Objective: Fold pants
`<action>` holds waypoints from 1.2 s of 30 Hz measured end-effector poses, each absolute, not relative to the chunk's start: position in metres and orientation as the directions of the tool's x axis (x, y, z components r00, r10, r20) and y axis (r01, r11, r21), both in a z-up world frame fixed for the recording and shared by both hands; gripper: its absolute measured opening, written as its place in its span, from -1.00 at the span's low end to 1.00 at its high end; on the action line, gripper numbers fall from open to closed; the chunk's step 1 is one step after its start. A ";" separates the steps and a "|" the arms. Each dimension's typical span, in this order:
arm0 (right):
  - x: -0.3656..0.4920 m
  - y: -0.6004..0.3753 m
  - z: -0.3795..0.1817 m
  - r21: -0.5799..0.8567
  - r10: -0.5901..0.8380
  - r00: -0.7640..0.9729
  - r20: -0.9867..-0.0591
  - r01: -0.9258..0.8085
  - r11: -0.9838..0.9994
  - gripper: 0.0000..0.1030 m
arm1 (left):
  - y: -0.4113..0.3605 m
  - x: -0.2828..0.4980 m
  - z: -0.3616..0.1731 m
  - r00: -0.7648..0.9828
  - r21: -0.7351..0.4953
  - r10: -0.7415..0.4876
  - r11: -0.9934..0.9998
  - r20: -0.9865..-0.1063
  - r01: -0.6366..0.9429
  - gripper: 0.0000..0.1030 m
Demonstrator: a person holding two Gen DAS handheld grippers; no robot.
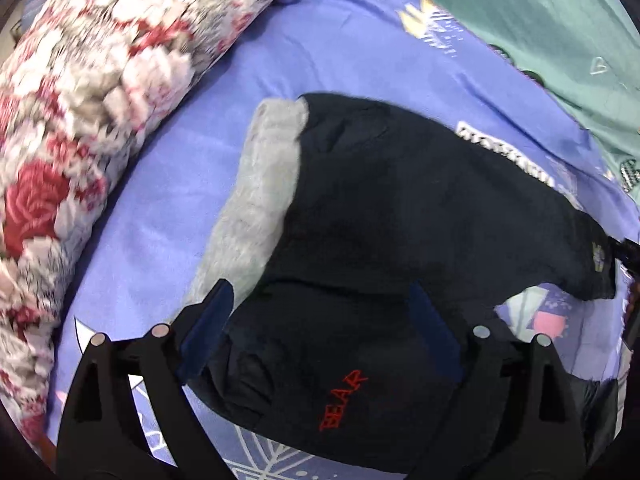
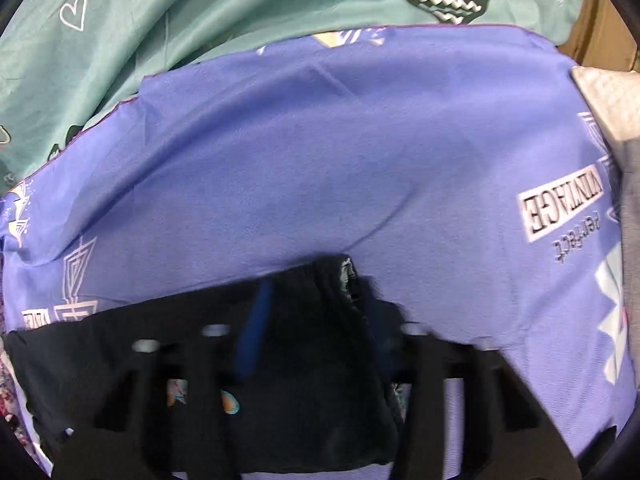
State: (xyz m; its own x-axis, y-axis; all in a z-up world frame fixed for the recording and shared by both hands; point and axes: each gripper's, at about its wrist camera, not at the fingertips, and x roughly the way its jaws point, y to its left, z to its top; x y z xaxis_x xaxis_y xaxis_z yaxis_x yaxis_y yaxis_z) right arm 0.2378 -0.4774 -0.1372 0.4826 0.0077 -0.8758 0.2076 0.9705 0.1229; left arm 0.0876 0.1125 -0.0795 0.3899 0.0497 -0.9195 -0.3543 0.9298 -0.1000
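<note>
At the bottom of the left wrist view, the left gripper (image 1: 324,320) has its blue-padded fingers (image 1: 210,316) spread wide on either side of the black fleece-lined pants (image 1: 400,208), which bulge between them with red "BEAR" lettering (image 1: 343,400) facing up; whether the pads actually press the cloth cannot be told. In the right wrist view, the right gripper (image 2: 320,336) at lower centre appears to pinch a bunched black edge of the same pants between its fingers, probably the waistband corner, judging by the label showing there, though blur makes the contact uncertain. This hold suggests both ends are being carried over together to lay one half on the other. The pants lie on the purple printed bedsheet (image 1: 168,184), their grey lining (image 1: 260,184) turned out along the left edge. Beyond them, the sheet is bare through the middle of the right view, giving room to lay the fold forward. Farther off, a red-and-white floral quilt (image 1: 100,80) crowds the upper left, and a teal sheet with hearts (image 2: 240,4) bounds the top.
</note>
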 end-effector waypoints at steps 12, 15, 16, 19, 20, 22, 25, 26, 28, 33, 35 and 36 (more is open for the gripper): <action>0.238 -0.527 -0.127 0.126 -0.042 0.505 -0.862 0.295 0.947 -0.71 | 0.117 0.088 -0.109 0.284 0.027 0.162 0.904 -0.945 -0.427 0.76; 0.227 -0.498 -0.121 0.032 -0.075 0.558 -0.827 0.180 0.983 0.38 | 0.118 0.090 -0.100 0.313 0.010 0.157 0.906 -0.936 -0.424 0.76; 0.226 -0.494 -0.122 0.030 -0.066 0.562 -0.824 0.160 0.987 0.38 | 0.118 0.091 -0.099 0.314 0.004 0.152 0.905 -0.937 -0.426 0.76; 0.234 -0.488 -0.129 0.055 -0.028 0.541 -0.841 0.136 0.989 0.37 | 0.119 0.092 -0.098 0.315 -0.008 0.144 0.900 -0.938 -0.437 0.76; 0.238 -0.488 -0.131 0.049 -0.032 0.540 -0.841 0.135 0.990 0.34 | 0.118 0.091 -0.098 0.318 -0.011 0.143 0.899 -0.937 -0.437 0.76; 0.248 -0.488 -0.135 0.071 -0.009 0.542 -0.840 0.127 0.989 -0.13 | 0.112 0.090 -0.098 0.316 -0.009 0.139 0.905 -0.939 -0.425 0.76; 0.256 -0.480 -0.136 0.108 0.025 0.526 -0.850 0.128 0.986 -0.78 | 0.106 0.091 -0.096 0.315 0.011 0.148 0.918 -0.938 -0.397 0.76; 0.254 -0.480 -0.131 0.115 0.030 0.534 -0.845 0.127 0.985 -0.79 | 0.105 0.092 -0.095 0.318 0.021 0.158 0.919 -0.935 -0.393 0.76; 0.245 -0.483 -0.116 0.114 0.024 0.571 -0.820 0.123 0.986 -0.82 | 0.102 0.093 -0.095 0.323 0.025 0.164 0.918 -0.932 -0.395 0.76; 0.204 -0.510 -0.073 0.130 -0.023 0.678 -0.734 0.174 0.976 -0.86 | 0.106 0.094 -0.095 0.335 0.030 0.178 0.916 -0.925 -0.401 0.76; 0.204 -0.507 -0.089 0.072 -0.060 0.646 -0.761 0.177 0.982 -0.86 | 0.110 0.095 -0.098 0.327 0.031 0.178 0.912 -0.928 -0.408 0.76; 0.208 -0.501 -0.100 0.051 -0.073 0.621 -0.780 0.179 0.983 -0.86 | 0.111 0.097 -0.099 0.323 0.034 0.180 0.911 -0.929 -0.411 0.76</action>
State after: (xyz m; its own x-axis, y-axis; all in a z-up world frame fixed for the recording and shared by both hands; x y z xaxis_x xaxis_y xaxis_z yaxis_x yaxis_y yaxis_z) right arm 0.2082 -0.5006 -0.1000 0.6211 -0.0729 -0.7803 0.1791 0.9825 0.0508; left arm 0.0969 0.1114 -0.0992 0.3234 0.1802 -0.9289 -0.4111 0.9110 0.0336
